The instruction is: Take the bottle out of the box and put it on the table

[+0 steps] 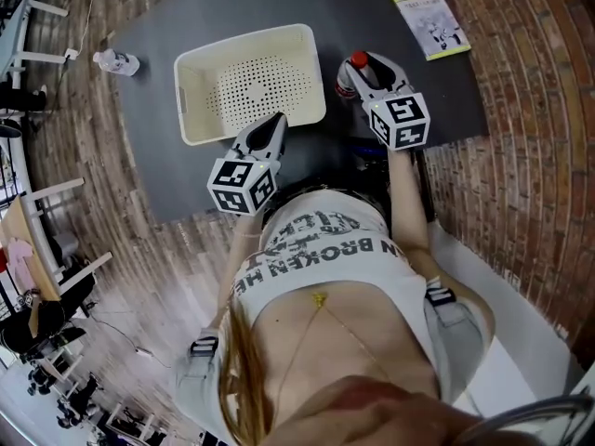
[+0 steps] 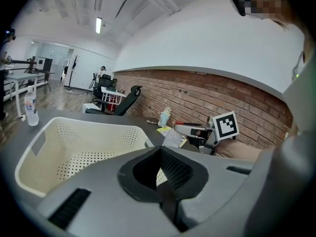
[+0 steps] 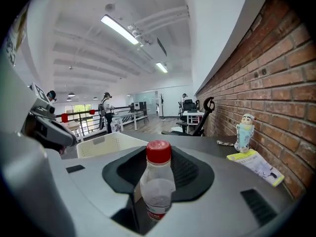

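Right gripper [image 1: 370,74] is clamping the bottle [image 3: 157,181] upright between wide-set jaws, holding it outside the box [image 1: 200,59], just right of it over the table [image 1: 372,7]. Left gripper [image 2: 159,154] is hovering at the box's near rim, jaws together, gripping nothing.

We see a yellow-edged booklet [image 3: 256,165] beside a small figurine [image 3: 244,131] by the brick wall [image 3: 276,78], a spare water bottle [image 2: 31,107] well apart

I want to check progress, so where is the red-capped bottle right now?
The bottle is held between the right gripper's jaws, just right of the white basket in the head view, over the dark table.
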Motion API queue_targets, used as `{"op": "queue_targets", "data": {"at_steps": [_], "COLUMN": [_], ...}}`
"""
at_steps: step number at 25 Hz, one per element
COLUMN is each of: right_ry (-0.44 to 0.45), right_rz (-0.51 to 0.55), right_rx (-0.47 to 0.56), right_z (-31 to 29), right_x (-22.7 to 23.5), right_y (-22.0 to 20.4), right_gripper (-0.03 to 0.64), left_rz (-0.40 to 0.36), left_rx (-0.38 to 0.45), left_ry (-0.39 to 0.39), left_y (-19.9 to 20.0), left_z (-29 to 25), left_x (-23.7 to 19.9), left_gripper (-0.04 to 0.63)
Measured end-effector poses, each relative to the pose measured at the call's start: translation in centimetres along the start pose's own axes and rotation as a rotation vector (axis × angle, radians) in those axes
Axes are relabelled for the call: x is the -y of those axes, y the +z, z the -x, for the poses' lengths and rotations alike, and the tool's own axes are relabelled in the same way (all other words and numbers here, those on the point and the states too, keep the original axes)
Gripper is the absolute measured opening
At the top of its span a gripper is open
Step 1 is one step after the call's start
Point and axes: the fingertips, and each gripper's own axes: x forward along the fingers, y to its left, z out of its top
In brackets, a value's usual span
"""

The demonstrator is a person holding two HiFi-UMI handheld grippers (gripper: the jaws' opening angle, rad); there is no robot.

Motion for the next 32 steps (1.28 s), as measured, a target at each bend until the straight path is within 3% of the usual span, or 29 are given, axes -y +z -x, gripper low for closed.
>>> {"op": "queue_targets", "data": {"at_steps": [7, 19, 32], "right_ry": [0.074, 0.223, 0.251], "right_rz": [0.056, 0.157, 0.126], "right_rx": [-0.044, 0.009, 0.051], "right_z": [-0.8, -0.2, 0.2], "right_x": [-1.0, -2.1, -1.6], "right_y": [-2.2, -2.8, -3.2], "right_gripper": [0.152, 0.152, 0.152], "left_rz": [0.028, 0.066, 0.083], "left_rx": [0.011, 0.027, 0.054], "left_ry": [0.030, 0.066, 0.076], "left_y": [0.1, -1.0, -1.4], "left_z": [-1.7, -3.0, -3.7], "left_x": [1.3, 2.8, 3.6], "left_gripper": [0.003, 0.003, 0.003]}}
